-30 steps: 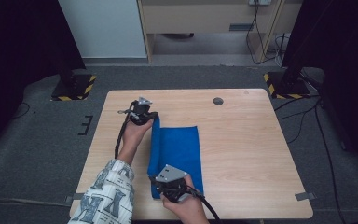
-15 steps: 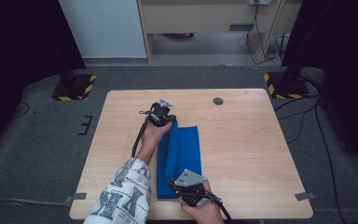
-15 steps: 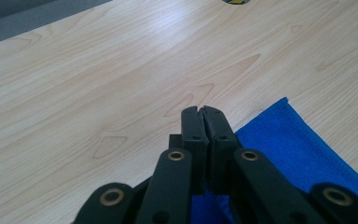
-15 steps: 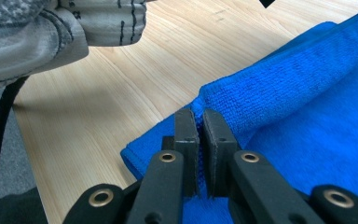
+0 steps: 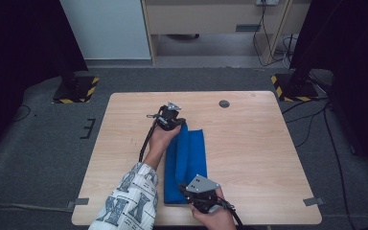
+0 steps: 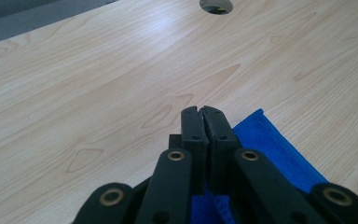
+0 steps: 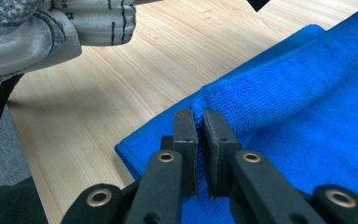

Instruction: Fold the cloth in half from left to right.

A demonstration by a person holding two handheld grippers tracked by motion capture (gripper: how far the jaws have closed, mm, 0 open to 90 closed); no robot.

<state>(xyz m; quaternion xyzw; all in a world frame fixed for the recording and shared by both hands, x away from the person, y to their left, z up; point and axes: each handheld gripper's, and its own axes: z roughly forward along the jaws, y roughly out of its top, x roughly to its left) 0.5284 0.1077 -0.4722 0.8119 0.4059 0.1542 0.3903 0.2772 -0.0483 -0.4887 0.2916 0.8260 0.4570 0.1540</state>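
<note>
High view: a blue cloth (image 5: 187,165) lies mid-table (image 5: 268,143), running from 12 down to 6 o'clock, with its left side rolled over toward the right. The left gripper (image 5: 172,115) sits at the cloth's 12 o'clock end, the right gripper (image 5: 199,191) at its 6 o'clock end: 2 grips on 1 edge, so the fold travels evenly along its length, I'd judge. Left gripper view: the left gripper's jaws are pressed together, blue cloth bunched beneath them, a corner poking out toward 2 o'clock. Right gripper view: the jaws pinch the raised ridge of cloth, lifting that edge clear of the lower layer. A patterned sleeve (image 7: 51,23) sits at 11 o'clock there. The fold looks partway over, not yet laid flat.
</note>
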